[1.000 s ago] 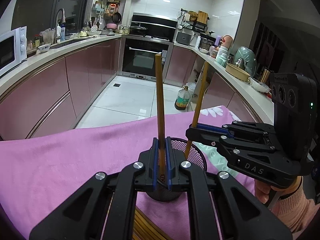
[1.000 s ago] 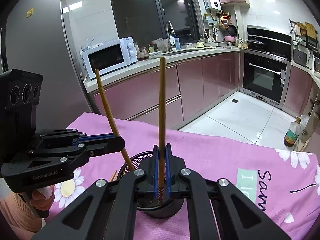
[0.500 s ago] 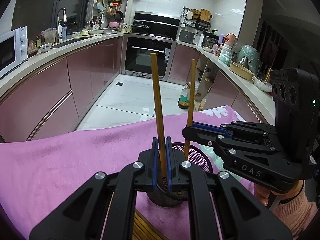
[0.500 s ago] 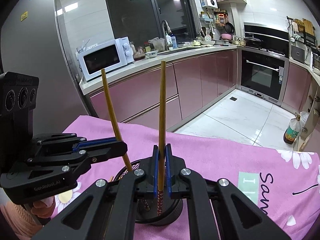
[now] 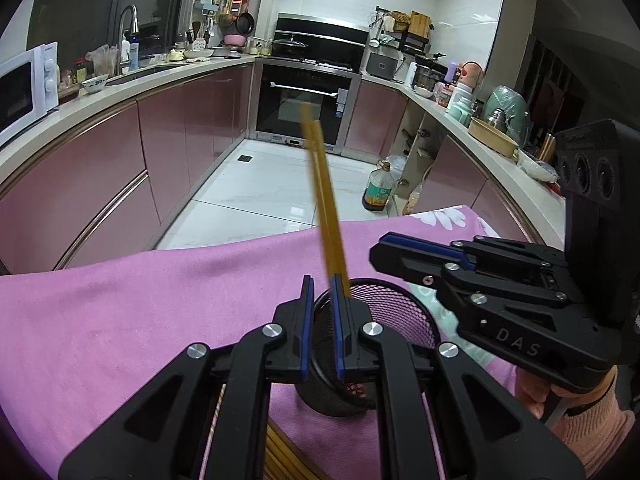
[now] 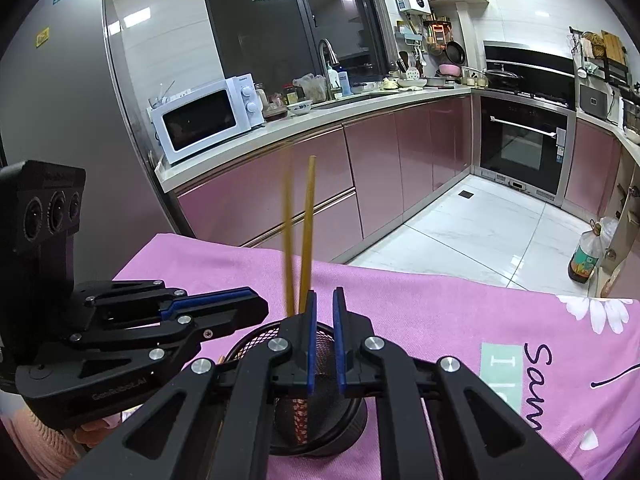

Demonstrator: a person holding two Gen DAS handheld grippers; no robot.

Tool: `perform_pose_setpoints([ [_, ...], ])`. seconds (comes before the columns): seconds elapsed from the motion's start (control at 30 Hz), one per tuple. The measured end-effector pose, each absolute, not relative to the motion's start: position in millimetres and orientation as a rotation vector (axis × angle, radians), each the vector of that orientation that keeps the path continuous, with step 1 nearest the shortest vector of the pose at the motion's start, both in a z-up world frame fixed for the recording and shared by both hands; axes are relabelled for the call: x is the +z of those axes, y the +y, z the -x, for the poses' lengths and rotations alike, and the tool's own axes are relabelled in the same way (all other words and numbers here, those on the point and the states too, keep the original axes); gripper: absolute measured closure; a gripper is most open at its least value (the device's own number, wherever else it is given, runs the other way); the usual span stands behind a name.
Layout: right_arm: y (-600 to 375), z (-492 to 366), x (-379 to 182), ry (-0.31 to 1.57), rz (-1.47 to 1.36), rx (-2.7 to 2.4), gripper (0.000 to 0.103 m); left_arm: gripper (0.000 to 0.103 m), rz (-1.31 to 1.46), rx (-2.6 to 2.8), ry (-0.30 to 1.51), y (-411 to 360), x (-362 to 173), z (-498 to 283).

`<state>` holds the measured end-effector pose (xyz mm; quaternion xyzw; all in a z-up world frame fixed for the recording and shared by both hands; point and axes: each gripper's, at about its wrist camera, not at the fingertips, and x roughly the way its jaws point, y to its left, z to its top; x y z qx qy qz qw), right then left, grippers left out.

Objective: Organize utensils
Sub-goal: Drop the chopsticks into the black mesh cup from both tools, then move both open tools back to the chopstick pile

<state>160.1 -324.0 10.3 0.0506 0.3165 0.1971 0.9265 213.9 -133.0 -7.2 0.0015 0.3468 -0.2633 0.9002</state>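
Hovering over the mesh cup (image 5: 372, 344), the left gripper (image 5: 322, 324) is seen with its jaws narrowly parted and nothing between them; the right gripper (image 6: 323, 338) likewise. Two chopsticks (image 6: 306, 236) are dropped inside the cup, leaning on its rim, probably just released. The cup stands near the pink cloth's (image 5: 120, 320) near edge.

Kitchen: pink cabinets (image 6: 372, 168) under a pale countertop (image 5: 100, 96), white floor tiles (image 5: 260, 184), built-in oven (image 6: 524, 148), white microwave (image 6: 208, 118), dark window (image 6: 288, 28), ceiling lights on.
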Motion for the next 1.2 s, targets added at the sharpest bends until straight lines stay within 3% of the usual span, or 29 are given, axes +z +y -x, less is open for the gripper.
perform_pose_setpoints([
  [0.2, -325, -156, 11, 0.636, -0.111, 0.402, 0.092, 0.095, 0.014, -0.533, 0.698, -125, -6, -209],
  [0.43, -326, -131, 22, 0.578, -0.113, 0.433, 0.076, 0.067, 0.03, -0.469, 0.593, -98, 4, -173],
  [0.6, -318, -95, 29, 0.527, -0.063, 0.527, 0.07, 0.055, 0.019, -0.43, 0.548, -69, 4, -139],
  [1.2, -264, -80, -61, 0.817, -0.007, 0.601, 0.069, 0.055, 0.008, -0.323, 0.794, -15, -94, -88],
])
